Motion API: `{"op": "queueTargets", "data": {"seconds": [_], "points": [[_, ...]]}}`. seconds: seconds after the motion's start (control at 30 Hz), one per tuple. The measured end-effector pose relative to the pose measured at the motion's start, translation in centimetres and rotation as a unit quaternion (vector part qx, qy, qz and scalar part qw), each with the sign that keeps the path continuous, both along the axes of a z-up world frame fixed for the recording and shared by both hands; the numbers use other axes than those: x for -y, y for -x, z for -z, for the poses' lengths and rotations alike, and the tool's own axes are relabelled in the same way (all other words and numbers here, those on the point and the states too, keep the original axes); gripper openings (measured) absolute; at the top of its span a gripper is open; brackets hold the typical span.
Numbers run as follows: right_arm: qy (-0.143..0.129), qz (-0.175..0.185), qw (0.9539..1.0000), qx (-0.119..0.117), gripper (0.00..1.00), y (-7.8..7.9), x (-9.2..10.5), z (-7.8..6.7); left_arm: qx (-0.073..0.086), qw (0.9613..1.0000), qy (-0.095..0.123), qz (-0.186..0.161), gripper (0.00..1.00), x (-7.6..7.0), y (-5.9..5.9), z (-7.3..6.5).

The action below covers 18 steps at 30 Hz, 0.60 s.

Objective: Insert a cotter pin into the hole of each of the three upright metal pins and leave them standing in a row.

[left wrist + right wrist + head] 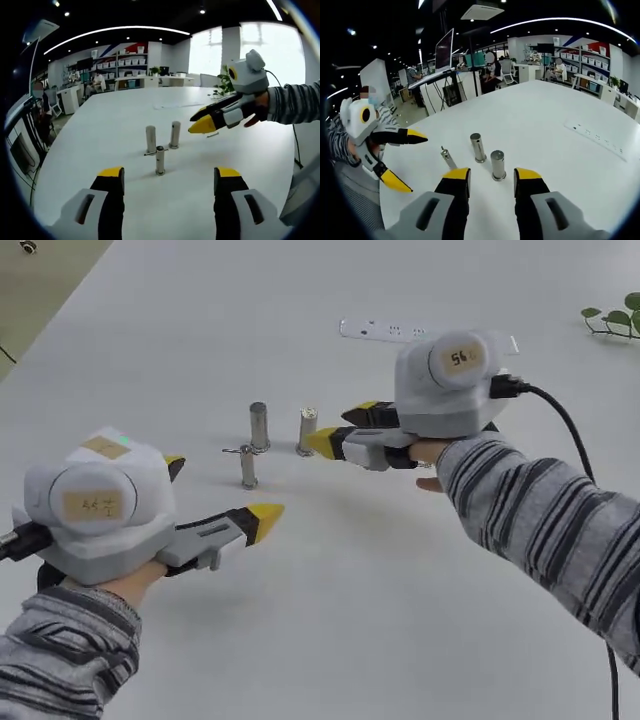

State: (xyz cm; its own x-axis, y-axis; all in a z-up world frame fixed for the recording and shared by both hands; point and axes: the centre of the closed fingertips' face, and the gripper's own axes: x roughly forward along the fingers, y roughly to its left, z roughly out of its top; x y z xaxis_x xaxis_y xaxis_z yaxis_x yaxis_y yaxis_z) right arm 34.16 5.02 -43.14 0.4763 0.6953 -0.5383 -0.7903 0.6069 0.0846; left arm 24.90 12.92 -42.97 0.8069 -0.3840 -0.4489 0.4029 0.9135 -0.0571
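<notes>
The right gripper (340, 428), with a round tan label reading "56", is released and empty. The left gripper (170, 174), whose label is blurred, is also released. Three smooth cylindrical metal pins (259, 426) stand upright between them on the matte white tabletop (380, 580). The front pin (248, 470) carries a thin wire cotter pin (236, 451).

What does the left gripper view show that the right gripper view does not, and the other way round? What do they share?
The left gripper view adds the right tool at the right side, a potted plant behind it, and shelves of bins at the far wall. The right gripper view adds the left tool with its jaws wide apart, a white power strip on the table, and a monitor on a desk. Shared: the white table and the three upright metal pins, one with a cotter pin across its top.
</notes>
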Motion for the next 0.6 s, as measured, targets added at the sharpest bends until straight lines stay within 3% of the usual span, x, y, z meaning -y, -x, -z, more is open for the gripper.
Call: {"op": "queueTargets", "data": {"seconds": [0.2, 0.3, 0.4, 0.6], "points": [[-0.004, 0.011, 0.9999, -0.01, 0.27, -1.1, -0.8, 1.1, 0.006, 1.0, 0.002, 0.006, 0.78, 0.3, 0.2, -0.1], [0.002, 0.015, 0.9998, -0.013, 0.25, -1.4, -1.0, 1.6, 0.0, 1.0, 0.0, 0.009, 0.8, 0.4, 0.3, 0.3], [0.001, 0.018, 0.9997, -0.016, 0.24, -2.1, -1.1, 2.2, 0.004, 0.9998, 0.02, 0.008, 0.84, 0.6, 0.2, -0.1], [0.006, 0.018, 0.9997, -0.016, 0.2, -2.4, -1.8, 2.9, 0.011, 0.9999, -0.002, 0.007, 0.87, 0.1, 0.0, -0.2]]}}
